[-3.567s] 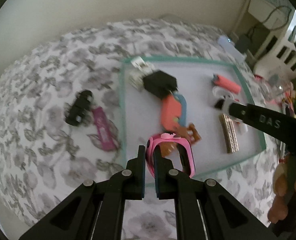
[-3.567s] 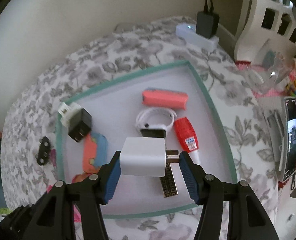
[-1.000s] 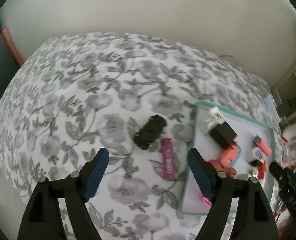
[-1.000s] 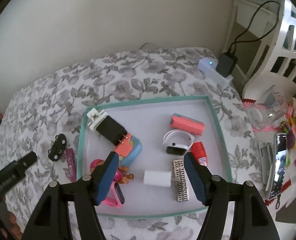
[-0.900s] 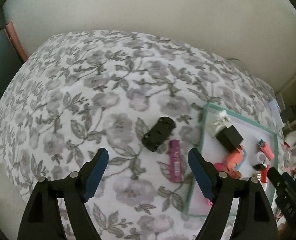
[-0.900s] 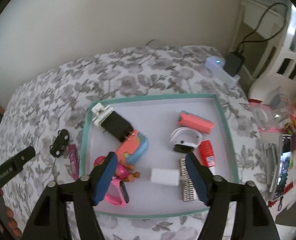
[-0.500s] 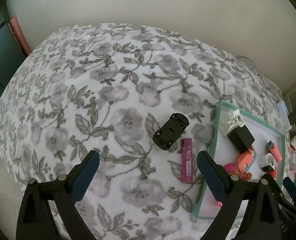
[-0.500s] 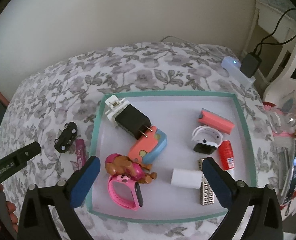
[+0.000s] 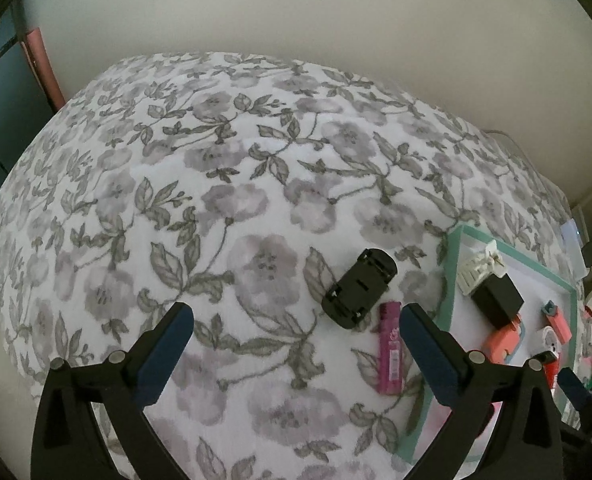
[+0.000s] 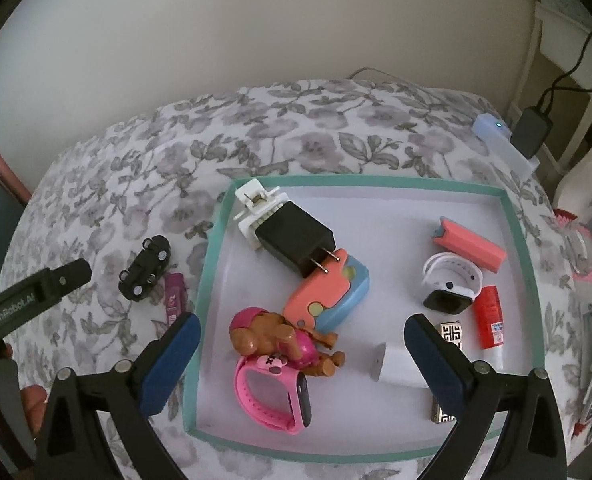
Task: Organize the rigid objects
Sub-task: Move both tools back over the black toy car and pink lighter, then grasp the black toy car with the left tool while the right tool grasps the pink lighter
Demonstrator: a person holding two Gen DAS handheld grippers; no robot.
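Toy car [image 9: 360,289] and pink lighter [image 9: 390,347] lie side by side on the flowered bed, just outside the teal tray [image 10: 206,264] holding everything else. Both left tongs [image 9: 296,346] and right tongs [image 10: 301,356] gape, empty. Soft bedding may let the slim lighter sink or roll from a pinch.
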